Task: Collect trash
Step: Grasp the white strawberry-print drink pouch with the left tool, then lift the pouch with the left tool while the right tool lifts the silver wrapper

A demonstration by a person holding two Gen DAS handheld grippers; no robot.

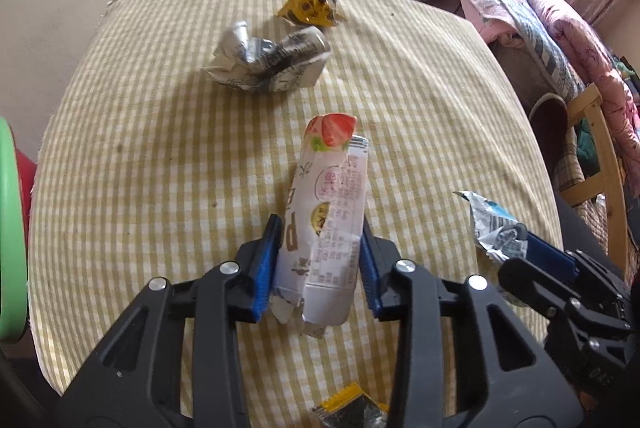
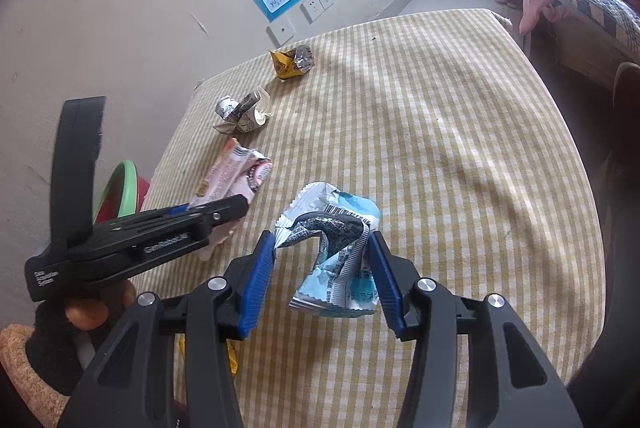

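Pink strawberry wrapper [image 1: 328, 211] pinched by left hand-held gripper [image 1: 318, 260], right hand-held gripper [image 2: 326, 276] clamping blue wrapper [image 2: 336, 248]

A long white-and-pink strawberry-printed wrapper [image 1: 326, 224] lies lengthwise at table centre. A crumpled black-and-white paper wrapper [image 1: 266, 59] sits at 11 o'clock, a yellow foil packet [image 1: 310, 5] at 12, a crinkled blue-and-silver wrapper [image 2: 338, 248] at 3.

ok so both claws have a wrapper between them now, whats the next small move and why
Probably lift both off the checked tablecloth and swing toward the green-rimmed bin at the table's left edge. The left claw pinches the strawberry wrapper and the right claw clamps the crumpled blue wrapper, so nothing more needs gripping. The black-and-white wrapper and yellow wrapper can wait.
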